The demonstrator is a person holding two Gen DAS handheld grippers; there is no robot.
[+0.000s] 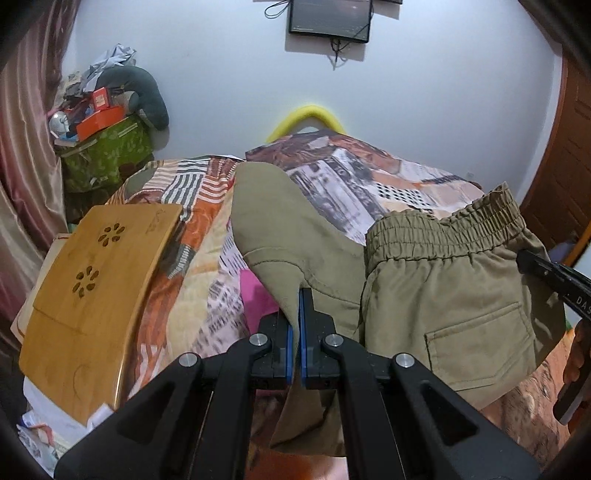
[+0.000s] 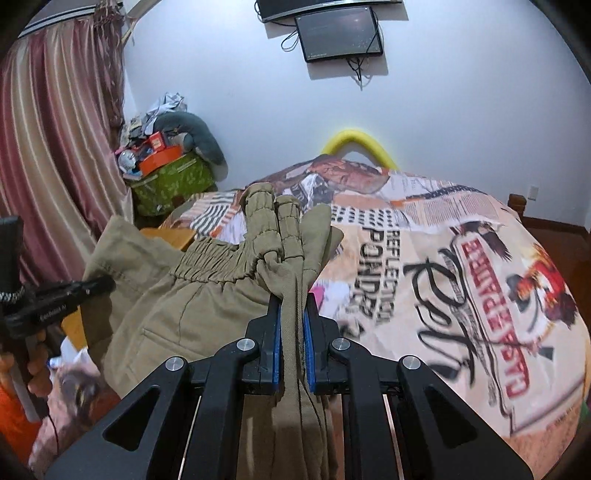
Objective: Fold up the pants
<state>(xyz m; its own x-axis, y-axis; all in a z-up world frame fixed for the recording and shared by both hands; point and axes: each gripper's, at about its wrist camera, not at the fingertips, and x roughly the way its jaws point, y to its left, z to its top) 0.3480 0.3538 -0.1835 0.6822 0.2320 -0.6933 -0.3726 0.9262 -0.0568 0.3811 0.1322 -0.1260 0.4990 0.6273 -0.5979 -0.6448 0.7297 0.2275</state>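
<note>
Pants (image 1: 443, 306), khaki with an elastic waistband, hang lifted between both grippers above the bed. Left gripper (image 1: 296, 314), lower centre of its view: blue pads (image 1: 290, 347) pressed together on a thin fold of the fabric, a leg panel rising above them toward frame centre. Right gripper (image 2: 291, 314), lower centre of its view: jaws clamped on a thicker bunch of cloth at the gathered waistband (image 2: 273, 221). A back pocket (image 1: 480, 343) shows at lower right of the left view. Below lies the printed bedspread (image 2: 443, 277). Wooden lap tray (image 1: 96, 288) at left; wall screen (image 1: 330, 18) at top centre.
</note>
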